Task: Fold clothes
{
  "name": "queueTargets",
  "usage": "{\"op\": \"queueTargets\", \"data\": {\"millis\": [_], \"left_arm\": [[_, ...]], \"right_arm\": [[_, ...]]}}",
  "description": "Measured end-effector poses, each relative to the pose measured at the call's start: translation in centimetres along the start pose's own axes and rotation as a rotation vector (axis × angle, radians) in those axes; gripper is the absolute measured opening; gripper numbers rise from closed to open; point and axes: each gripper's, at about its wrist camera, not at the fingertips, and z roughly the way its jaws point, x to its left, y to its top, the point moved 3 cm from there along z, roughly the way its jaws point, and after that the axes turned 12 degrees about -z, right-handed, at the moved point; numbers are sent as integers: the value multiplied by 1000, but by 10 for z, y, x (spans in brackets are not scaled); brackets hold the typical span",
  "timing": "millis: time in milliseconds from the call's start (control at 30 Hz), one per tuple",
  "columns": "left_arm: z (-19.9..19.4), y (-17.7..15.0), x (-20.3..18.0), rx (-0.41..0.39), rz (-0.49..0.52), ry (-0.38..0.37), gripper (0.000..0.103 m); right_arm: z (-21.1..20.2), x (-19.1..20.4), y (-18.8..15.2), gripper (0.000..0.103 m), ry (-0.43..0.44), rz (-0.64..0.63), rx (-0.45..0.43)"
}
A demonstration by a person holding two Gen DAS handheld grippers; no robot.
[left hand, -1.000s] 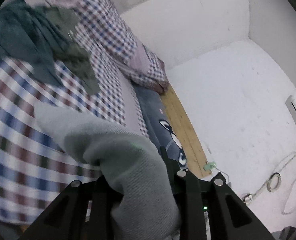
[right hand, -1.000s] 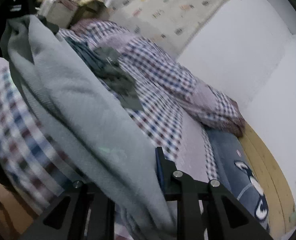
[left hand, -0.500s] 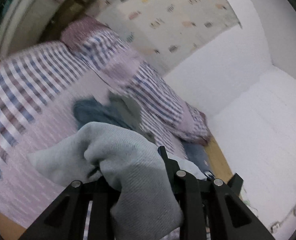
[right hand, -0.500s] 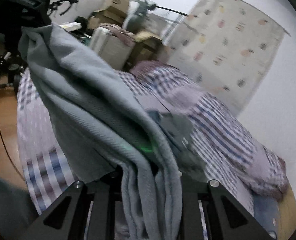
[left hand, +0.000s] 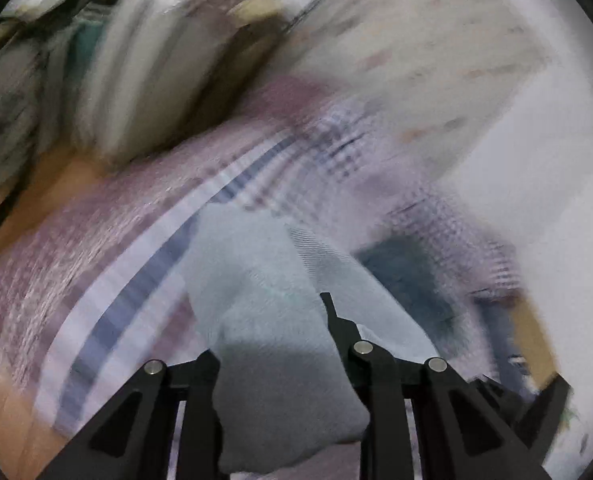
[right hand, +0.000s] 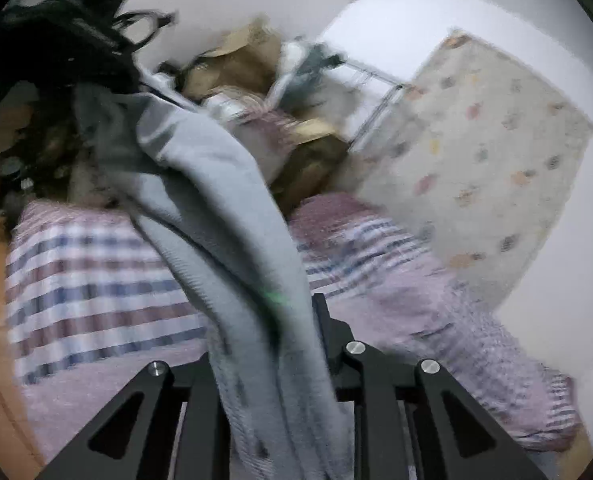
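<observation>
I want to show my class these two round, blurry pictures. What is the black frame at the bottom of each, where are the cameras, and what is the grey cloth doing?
No robot here: a person holds a two-finger tool in each hand, with a wide-angle camera on each looking along its fingers. One picture is from the left gripper, the other from the right gripper. Both are shut on one light grey garment, lifted above a bed with a checked bedspread. A patterned curtain hangs behind. The blur comes from fast movement.

Black angular gripper (left hand: 274, 344) arms, silver pivot screws.
</observation>
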Motion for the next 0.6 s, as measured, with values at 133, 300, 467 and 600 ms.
{"op": "queueTargets", "data": {"millis": [133, 300, 467, 600], "left_arm": [[20, -35, 78, 21, -89, 102, 40], [5, -43, 96, -27, -138, 124, 63], [-27, -41, 99, -68, -150, 220, 75], [-61, -41, 94, -126, -156, 267, 79]], "right_arm": [[21, 99, 3, 22, 89, -76, 49], [37, 188, 2, 31, 166, -141, 94], [16, 182, -5, 49, 248, -68, 108], [-23, 176, -13, 51, 402, 36, 88]]}}
